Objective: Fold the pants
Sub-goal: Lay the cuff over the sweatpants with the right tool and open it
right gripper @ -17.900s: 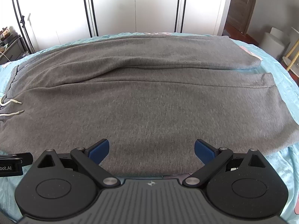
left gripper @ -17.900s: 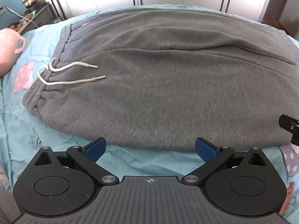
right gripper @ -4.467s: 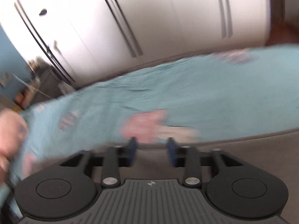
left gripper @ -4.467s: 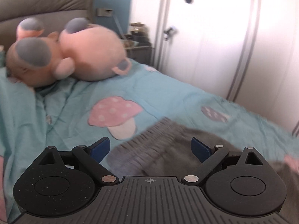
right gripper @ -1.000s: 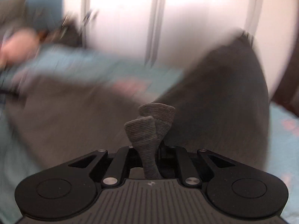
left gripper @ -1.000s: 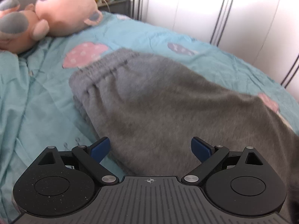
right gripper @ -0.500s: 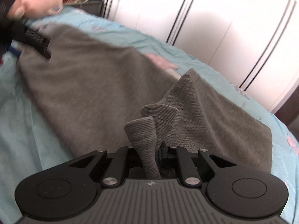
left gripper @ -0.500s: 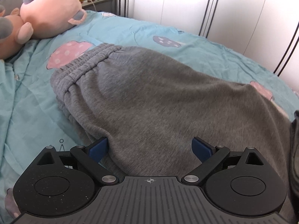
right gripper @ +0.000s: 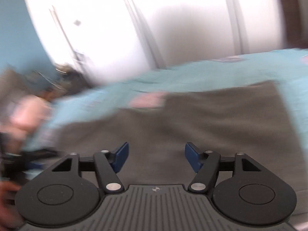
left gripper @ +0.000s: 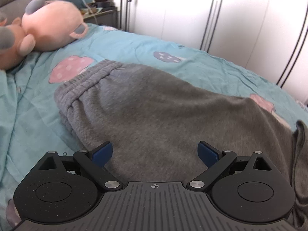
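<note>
The grey sweatpants (left gripper: 157,113) lie folded lengthwise on the teal bed sheet (left gripper: 125,46), with the elastic waistband (left gripper: 80,84) at the left. My left gripper (left gripper: 155,153) is open and empty, low over the near edge of the pants. In the blurred right wrist view, the pants (right gripper: 192,119) spread across the bed and my right gripper (right gripper: 155,156) is open and empty just above the cloth. A raised fold of the leg shows at the right edge of the left wrist view (left gripper: 300,134).
A pink plush toy (left gripper: 46,28) lies at the head of the bed, to the left. White wardrobe doors (left gripper: 221,15) stand behind the bed. A bedside table with small items (left gripper: 102,5) is at the back left. The left gripper shows blurred in the right wrist view (right gripper: 32,161).
My right gripper has opened and let go of the pant leg cuff it was holding, and that view has swung, now blurred. My left gripper stays open and has shifted slightly.
</note>
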